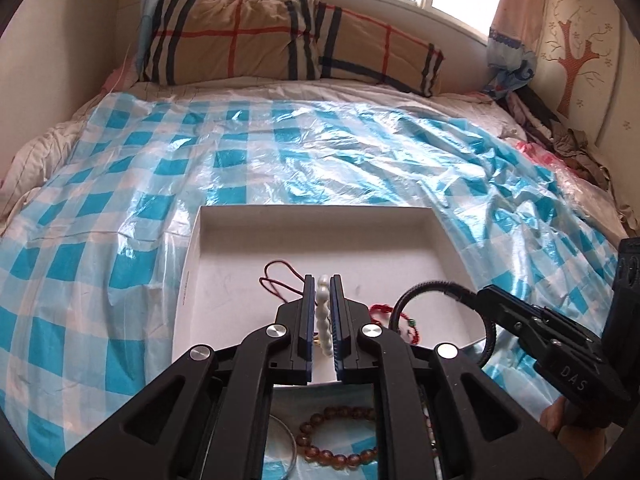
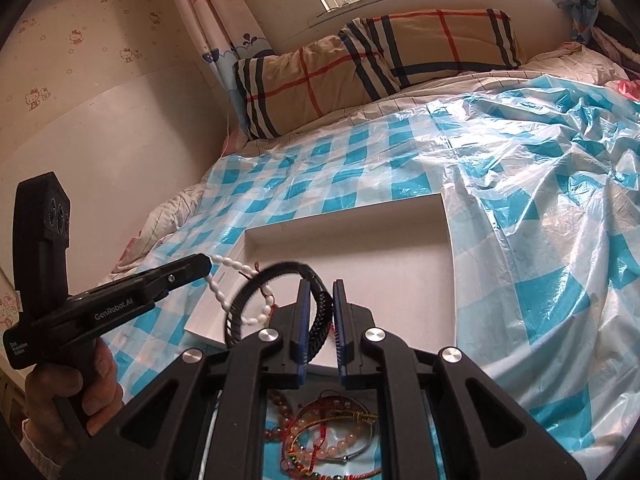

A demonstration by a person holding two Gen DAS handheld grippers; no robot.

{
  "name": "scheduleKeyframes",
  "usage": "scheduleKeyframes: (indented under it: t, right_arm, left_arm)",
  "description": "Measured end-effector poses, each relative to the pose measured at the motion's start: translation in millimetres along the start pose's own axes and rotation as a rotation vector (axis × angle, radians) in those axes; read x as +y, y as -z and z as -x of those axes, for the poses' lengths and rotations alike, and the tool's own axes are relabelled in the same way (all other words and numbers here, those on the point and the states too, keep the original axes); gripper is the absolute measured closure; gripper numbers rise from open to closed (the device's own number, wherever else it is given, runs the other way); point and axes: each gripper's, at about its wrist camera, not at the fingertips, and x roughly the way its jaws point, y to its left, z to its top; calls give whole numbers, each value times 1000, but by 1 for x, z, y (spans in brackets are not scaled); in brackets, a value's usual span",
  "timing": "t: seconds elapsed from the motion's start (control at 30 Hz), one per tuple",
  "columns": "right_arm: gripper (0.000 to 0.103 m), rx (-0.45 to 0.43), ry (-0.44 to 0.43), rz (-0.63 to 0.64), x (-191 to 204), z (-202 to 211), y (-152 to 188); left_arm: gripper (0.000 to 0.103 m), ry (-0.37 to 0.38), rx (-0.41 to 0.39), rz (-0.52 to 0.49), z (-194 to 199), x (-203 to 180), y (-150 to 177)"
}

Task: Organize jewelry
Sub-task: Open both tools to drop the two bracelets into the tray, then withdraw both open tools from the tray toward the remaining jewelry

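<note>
The left hand-held gripper point(image 1: 323, 280) pinches a white beaded bracelet point(image 1: 322, 312) above the shallow white cardboard tray point(image 1: 316, 216). The right hand-held gripper point(image 2: 321, 284), jaws slackened, carries a black braided bangle point(image 2: 320, 312); best lowered before release, clear of red cords point(image 1: 280, 280).

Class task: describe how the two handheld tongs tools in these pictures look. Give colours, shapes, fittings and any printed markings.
Both are matte black plastic tools with pistol-style handles. The left tongs and right tongs have flat parallel fingers lined with ribbed blue pads, driven by angular linkage arms with round silver pivot bolts. White lettering runs along the bodies: "GenRobot.AI" on the left, "DAS" on the right. No cables show. A pale cuff edge shows at the left wrist.
</note>
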Motion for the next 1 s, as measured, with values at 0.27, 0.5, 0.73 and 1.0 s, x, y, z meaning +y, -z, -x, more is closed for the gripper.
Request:
scheduleKeyframes:
  t: [0.27, 0.5, 0.73, 1.0]
  right_arm:
    - [76, -5, 20, 12, 3, 21, 7]
    - [69, -1, 44, -8, 3, 69, 27]
    - [68, 35, 7, 14, 18, 75, 32]
    - [68, 168, -55, 62, 37, -4, 27]
  left_arm:
    - [71, -37, 0, 55, 25, 24, 23]
    - [54, -34, 5, 51, 73, 20, 58]
    - [43, 3, 15, 69, 108, 7, 92]
    - [40, 14, 28, 73, 112, 5, 99]
